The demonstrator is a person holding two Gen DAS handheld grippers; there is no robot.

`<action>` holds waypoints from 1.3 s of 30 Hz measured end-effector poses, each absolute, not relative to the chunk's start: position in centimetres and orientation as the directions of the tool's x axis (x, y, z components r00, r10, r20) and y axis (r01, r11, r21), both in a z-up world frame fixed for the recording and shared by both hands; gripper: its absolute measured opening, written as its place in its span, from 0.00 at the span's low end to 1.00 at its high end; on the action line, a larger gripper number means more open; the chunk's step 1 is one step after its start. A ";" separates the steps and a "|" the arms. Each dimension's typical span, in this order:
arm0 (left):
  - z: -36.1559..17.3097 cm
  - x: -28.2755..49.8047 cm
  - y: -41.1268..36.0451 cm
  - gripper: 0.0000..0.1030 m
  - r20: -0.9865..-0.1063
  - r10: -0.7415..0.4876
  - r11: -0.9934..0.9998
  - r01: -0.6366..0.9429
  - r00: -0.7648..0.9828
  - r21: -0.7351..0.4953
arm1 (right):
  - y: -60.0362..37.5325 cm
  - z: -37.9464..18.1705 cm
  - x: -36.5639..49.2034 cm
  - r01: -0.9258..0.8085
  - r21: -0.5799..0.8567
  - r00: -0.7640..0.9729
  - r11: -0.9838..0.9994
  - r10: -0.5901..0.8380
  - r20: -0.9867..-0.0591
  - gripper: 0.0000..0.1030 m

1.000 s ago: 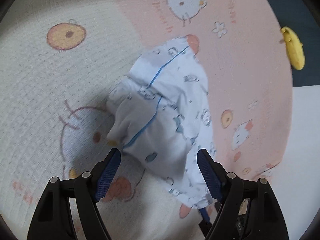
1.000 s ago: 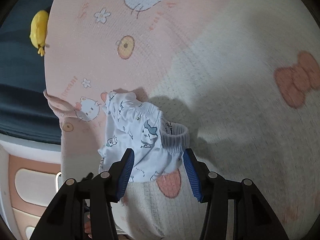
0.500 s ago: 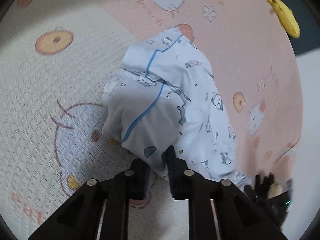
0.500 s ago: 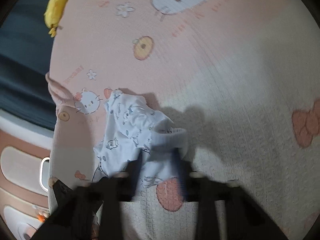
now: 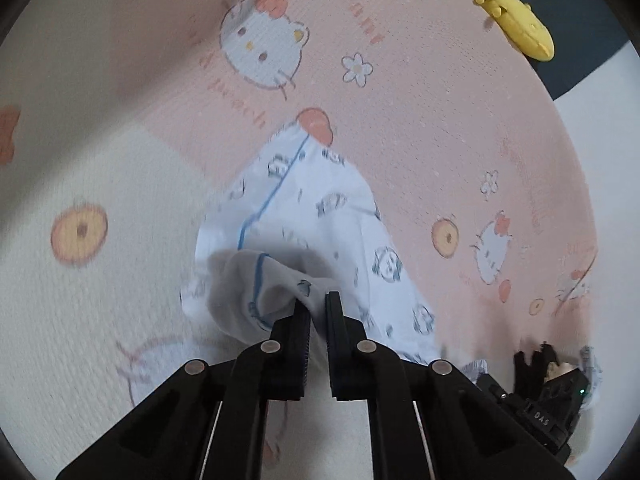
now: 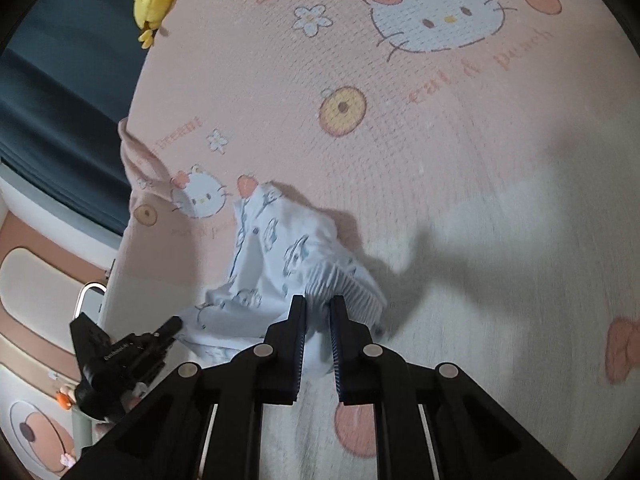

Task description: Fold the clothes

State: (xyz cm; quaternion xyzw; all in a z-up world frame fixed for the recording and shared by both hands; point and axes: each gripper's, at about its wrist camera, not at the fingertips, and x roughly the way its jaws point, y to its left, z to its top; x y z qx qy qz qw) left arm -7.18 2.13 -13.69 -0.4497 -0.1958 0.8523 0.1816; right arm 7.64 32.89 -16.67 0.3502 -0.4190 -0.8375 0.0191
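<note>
- The small white garment [image 5: 320, 216], printed with little blue figures and edged with a blue line, lies bunched on a pink and cream cartoon blanket [image 5: 420, 128]. Its near edge is raised off the surface in two places, and the far end rests on the blanket.
- The left gripper [image 5: 317, 312] has its jaws pressed together on a thin fold of the near edge. Only a little cloth shows between them, so a sharp pull could let it slip free and drop the fold.
- The right gripper [image 6: 318, 312] has its jaws closing on the ribbed waistband [image 6: 344, 284], with cloth between them. Ribbed elastic stretches, so I judge that a pull here may lengthen the band rather than move the body of the garment.
- The two pinch points sit close together on a crumpled piece. If the grippers draw apart unevenly, the cloth is likely to twist and the fold would come out crooked.
- More than one layer may be caught in either pinch; I cannot tell. A doubled layer would stop the garment from spreading flat.
- The blanket itself is soft and loose. A low drag across it could ruck it up under the garment.
- A yellow plush toy [image 5: 520, 28] lies well apart at the blanket's far edge, out of the way.
</note>
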 end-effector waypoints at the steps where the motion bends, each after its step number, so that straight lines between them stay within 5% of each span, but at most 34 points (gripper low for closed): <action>1: -13.6 -7.8 2.4 0.06 -0.703 0.478 -0.865 -0.141 -0.527 -0.482 | 33.1 -16.8 7.1 -0.264 0.712 -0.753 -0.650 -0.322 -0.573 0.10; 16: -19.4 -12.6 3.6 0.06 -0.797 0.428 -0.894 -0.070 -0.426 -0.443 | 34.4 -20.3 2.0 -0.347 0.590 -0.630 -0.729 -0.284 -0.723 0.10; 33: -16.5 -10.2 0.5 0.07 -0.738 0.548 -0.796 0.026 -0.394 -0.605 | 35.5 -16.9 5.5 -0.343 0.677 -0.726 -0.651 -0.273 -0.631 0.12; 39: -18.1 -9.3 -0.3 0.08 -0.675 0.636 -0.704 0.077 -0.375 -0.706 | 33.3 -15.3 6.3 -0.266 0.701 -0.738 -0.661 -0.329 -0.590 0.46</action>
